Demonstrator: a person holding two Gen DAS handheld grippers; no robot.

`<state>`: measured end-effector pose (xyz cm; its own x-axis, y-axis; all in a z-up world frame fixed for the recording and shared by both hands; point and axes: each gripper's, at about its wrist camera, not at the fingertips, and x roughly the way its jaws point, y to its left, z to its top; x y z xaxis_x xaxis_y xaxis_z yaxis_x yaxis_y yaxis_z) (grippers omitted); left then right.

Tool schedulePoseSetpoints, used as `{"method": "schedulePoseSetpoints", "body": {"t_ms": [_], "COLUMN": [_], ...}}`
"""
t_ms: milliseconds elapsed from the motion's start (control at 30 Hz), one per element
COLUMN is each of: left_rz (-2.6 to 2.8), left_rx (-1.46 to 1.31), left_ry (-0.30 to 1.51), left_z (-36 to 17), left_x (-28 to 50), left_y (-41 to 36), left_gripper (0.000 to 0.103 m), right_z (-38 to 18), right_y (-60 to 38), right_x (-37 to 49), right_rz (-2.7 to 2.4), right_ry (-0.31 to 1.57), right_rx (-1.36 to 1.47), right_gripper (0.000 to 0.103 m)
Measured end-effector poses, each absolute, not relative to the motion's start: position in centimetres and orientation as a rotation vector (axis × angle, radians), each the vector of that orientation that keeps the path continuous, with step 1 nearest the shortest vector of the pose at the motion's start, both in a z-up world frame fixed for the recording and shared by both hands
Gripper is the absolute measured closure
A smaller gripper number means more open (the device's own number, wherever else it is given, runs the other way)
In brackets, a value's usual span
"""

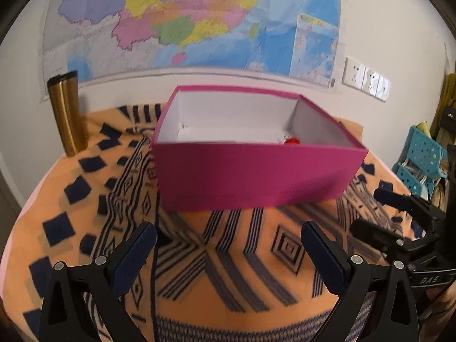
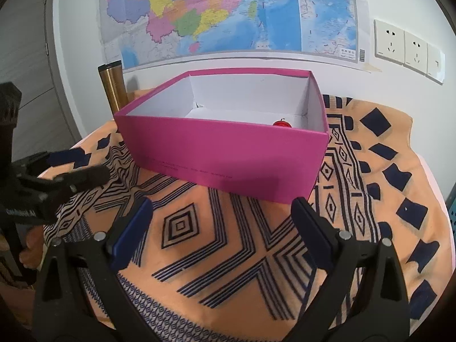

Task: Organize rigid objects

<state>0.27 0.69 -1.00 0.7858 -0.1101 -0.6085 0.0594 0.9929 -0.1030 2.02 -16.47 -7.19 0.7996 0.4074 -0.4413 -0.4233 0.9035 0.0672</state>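
A magenta box (image 1: 250, 176) with a white inside stands open on an orange patterned cloth (image 1: 228, 259); it also shows in the right wrist view (image 2: 228, 154). A small red object (image 1: 292, 141) lies in its right near corner, also seen in the right wrist view (image 2: 282, 123). A gold tumbler (image 1: 67, 114) stands upright at the back left by the wall, and shows in the right wrist view (image 2: 113, 87). My left gripper (image 1: 229, 240) is open and empty, in front of the box. My right gripper (image 2: 222, 213) is open and empty, close to the box's near wall.
A map and wall sockets (image 2: 404, 47) are behind the table. A blue perforated chair (image 1: 421, 156) stands to the right. The right gripper appears at the left view's right edge (image 1: 399, 228); the left gripper appears at the right view's left edge (image 2: 48, 182).
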Motion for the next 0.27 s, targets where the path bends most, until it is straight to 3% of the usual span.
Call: {"method": "schedulePoseSetpoints", "body": {"t_ms": [267], "left_rz": [-0.054], "left_rx": [-0.083], "left_ry": [0.648], "left_z": [-1.6], "left_x": [-1.2], "left_y": [0.9], "left_gripper": [0.0], "right_z": [-7.7], "right_y": [-15.4], "right_x": [1.1], "right_rz": [0.452], "right_ry": [0.481], "right_rx": [-0.039], "right_gripper": [0.005]}}
